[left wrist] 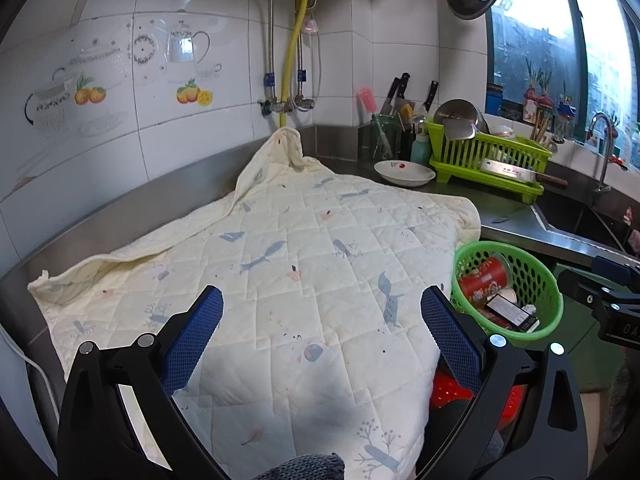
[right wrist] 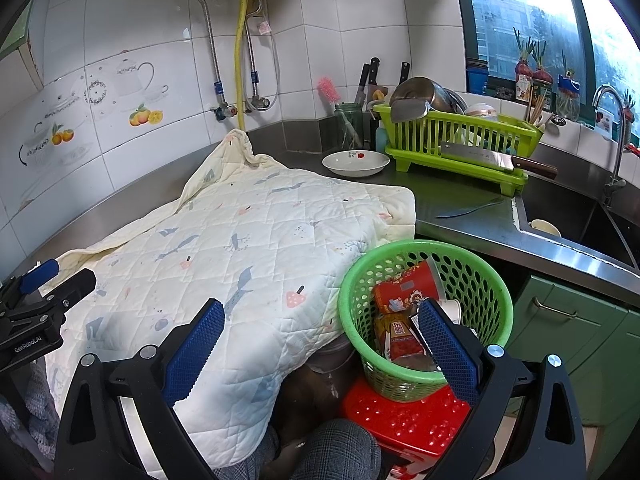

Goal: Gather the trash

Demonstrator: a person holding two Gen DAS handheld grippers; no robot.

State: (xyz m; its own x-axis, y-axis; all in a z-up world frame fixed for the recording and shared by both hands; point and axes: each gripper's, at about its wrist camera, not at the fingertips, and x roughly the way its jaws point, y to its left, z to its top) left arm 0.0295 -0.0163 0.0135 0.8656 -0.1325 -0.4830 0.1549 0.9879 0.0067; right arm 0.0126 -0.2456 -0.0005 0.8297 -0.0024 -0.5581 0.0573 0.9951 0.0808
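The steel surface is running along the tiled wall toward the sink, and a quilted pad is lying spread over most of it, probably as a clean working area; no loose litter is showing on the pad. Just off the pad's right edge, the green basket is standing upright on a red stool, below the level of the surface, likely so that rubbish can be dropped straight down into it.

Inside it, the collected trash is leaning in a heap. The red paper cup is lying tilted, its long axis slanting with the open end pointing up and to the right. A dark flat box is resting beside it in the left wrist view, long axis slanting down to the right.

The left tongs are hanging wide open over the pad, gripping nothing. The right tongs are also gaping wide and empty, one finger over the basket's mouth.
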